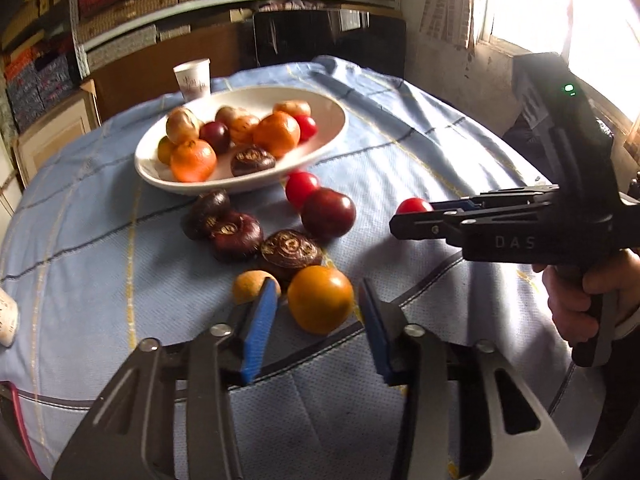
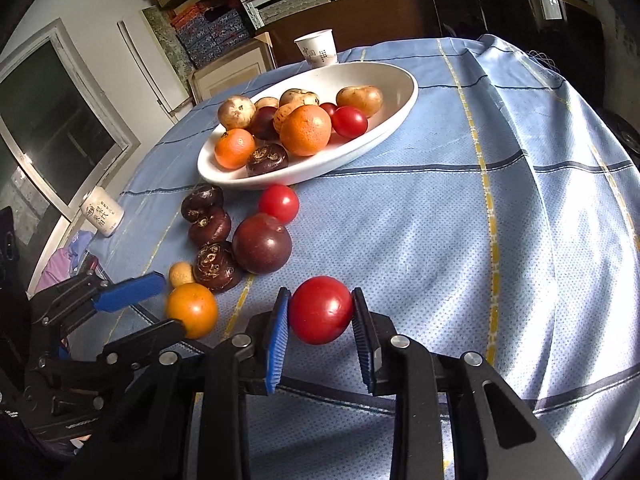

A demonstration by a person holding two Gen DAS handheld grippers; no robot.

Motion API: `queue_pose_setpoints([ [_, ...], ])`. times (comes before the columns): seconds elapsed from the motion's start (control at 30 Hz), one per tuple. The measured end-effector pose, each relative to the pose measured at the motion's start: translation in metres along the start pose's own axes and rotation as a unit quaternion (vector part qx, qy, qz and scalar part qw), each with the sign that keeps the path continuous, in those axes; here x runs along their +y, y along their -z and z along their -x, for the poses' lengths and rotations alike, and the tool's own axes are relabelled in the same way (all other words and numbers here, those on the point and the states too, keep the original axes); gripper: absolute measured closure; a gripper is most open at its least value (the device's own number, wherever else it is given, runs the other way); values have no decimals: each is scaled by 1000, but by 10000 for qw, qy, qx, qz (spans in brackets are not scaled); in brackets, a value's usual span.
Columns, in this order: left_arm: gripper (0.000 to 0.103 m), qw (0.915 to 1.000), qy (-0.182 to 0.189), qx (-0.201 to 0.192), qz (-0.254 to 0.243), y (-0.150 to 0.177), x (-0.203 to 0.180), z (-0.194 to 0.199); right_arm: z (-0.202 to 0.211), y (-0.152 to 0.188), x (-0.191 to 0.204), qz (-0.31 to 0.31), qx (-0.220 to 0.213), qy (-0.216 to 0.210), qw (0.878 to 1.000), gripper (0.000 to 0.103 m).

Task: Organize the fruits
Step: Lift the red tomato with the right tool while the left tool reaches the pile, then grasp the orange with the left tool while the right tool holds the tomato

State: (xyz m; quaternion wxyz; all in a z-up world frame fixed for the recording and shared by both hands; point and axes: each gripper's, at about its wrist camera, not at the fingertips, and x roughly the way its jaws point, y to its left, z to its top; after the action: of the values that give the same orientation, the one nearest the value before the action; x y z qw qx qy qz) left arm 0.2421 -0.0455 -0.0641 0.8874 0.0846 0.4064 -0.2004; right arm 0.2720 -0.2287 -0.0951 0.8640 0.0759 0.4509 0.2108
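Red tomato pinched in right tongs — orange between left tongs.

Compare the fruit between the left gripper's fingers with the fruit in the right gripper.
The orange is orange and dull; the tomato is red and glossy. The left gripper has gaps beside the orange; the right gripper presses the tomato on both sides. Both are round and away from the bowl.
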Motion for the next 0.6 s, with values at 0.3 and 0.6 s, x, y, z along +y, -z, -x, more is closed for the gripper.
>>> queue_pose_setpoints([
  [0.3,66,9999,18,159,50,-5,-2,-12,3,0,1,-2,-5,-65,10000,72],
  [0.6,66,9986,-83,499,-155,-9,-11,-30,3,1,0,-29,10,-69,10000,71],
])
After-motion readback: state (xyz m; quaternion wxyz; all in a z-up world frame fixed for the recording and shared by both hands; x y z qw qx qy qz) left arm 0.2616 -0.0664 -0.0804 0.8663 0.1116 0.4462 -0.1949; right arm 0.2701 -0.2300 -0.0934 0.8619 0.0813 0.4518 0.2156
